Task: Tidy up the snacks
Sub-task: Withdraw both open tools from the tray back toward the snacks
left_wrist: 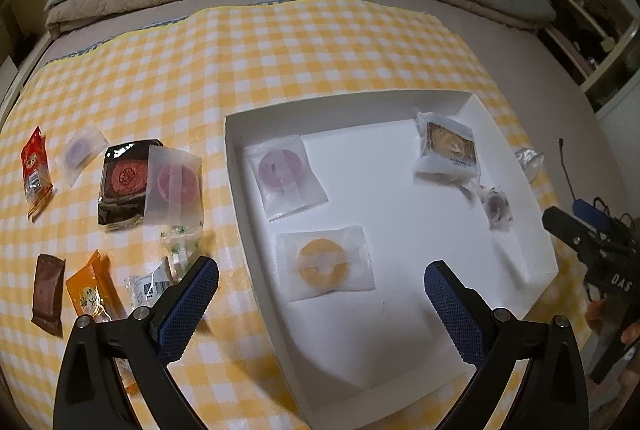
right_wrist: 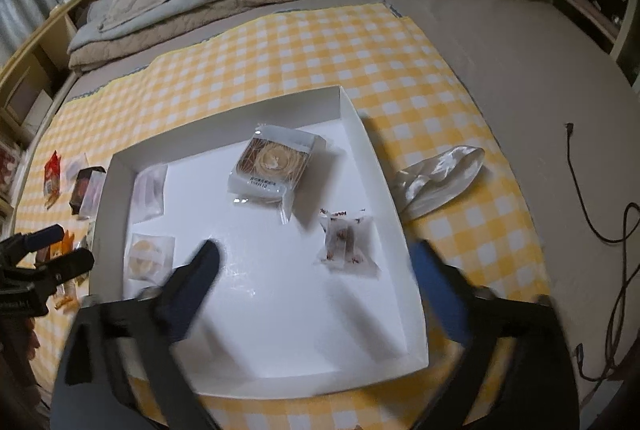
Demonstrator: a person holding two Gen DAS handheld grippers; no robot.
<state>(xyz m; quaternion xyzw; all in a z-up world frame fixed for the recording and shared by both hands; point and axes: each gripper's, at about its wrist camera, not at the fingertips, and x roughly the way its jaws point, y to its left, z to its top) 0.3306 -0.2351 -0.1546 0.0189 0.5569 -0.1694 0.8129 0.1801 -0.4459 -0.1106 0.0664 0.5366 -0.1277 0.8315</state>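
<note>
From the left wrist, the left gripper (left_wrist: 322, 282) stood with its fingers wide apart and empty, the yellow ring snack (left_wrist: 325, 263) lying between their tips inside the white tray (left_wrist: 420, 310). Only here showed the loose packets (left_wrist: 132, 174) on the checked cloth (left_wrist: 280, 42), beyond the left finger.

From the right wrist, the right gripper (right_wrist: 316, 262) was also spread wide, holding nothing; the small wrapped candy (right_wrist: 347, 244) lay between its fingertips. Only this view showed the crumpled white bag (right_wrist: 440, 170) beyond the right finger, outside the tray.
</note>
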